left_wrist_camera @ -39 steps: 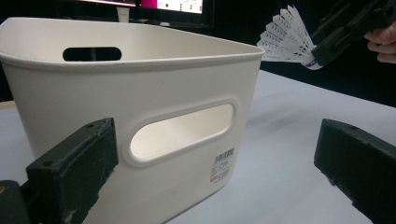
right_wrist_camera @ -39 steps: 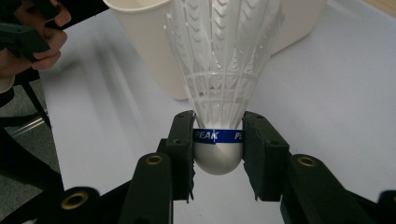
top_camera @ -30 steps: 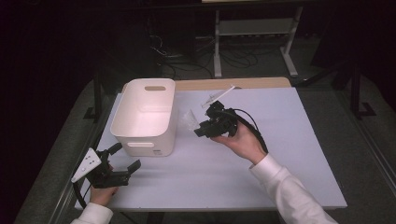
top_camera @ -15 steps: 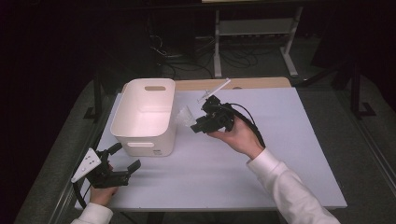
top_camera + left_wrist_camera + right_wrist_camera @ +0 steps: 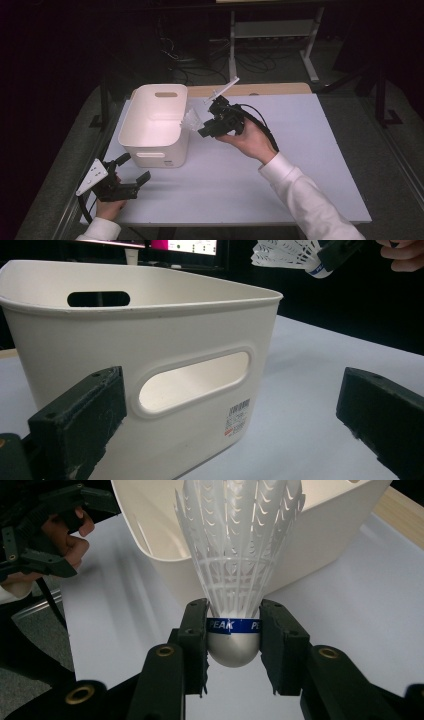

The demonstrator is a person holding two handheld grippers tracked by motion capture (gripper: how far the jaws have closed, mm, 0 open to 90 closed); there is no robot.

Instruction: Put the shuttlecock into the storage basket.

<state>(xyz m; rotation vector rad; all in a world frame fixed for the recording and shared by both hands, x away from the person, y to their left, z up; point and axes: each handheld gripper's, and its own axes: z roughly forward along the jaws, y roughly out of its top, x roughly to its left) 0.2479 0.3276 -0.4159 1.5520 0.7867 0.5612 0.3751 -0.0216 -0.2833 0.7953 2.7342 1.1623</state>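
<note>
The right claw [image 5: 233, 645] grips a shuttlecock [image 5: 235, 570] by its rounded base, pads clamped on either side at the blue band, the skirt pointing away from the claw toward the white bin [image 5: 155, 125]. In the high view the shuttlecock [image 5: 192, 120] hangs above the desk [image 5: 300, 165], just at the bin's right rim.

It looks very light and easily crushed — the skirt is a thin, springy lattice that would bend under the pads, while the base is firm and smooth. The base is the right place to hold it; being round, it could slip or swivel if the grip slackens.

The left claw [image 5: 131, 170] rests low at the desk's near left corner, jaws spread and holding nothing, facing the bin's handle slot [image 5: 195, 381]. It sits well apart from the right claw. Only the bin's rim stands between the shuttlecock and the bin's inside — the skirt could snag on it.
</note>
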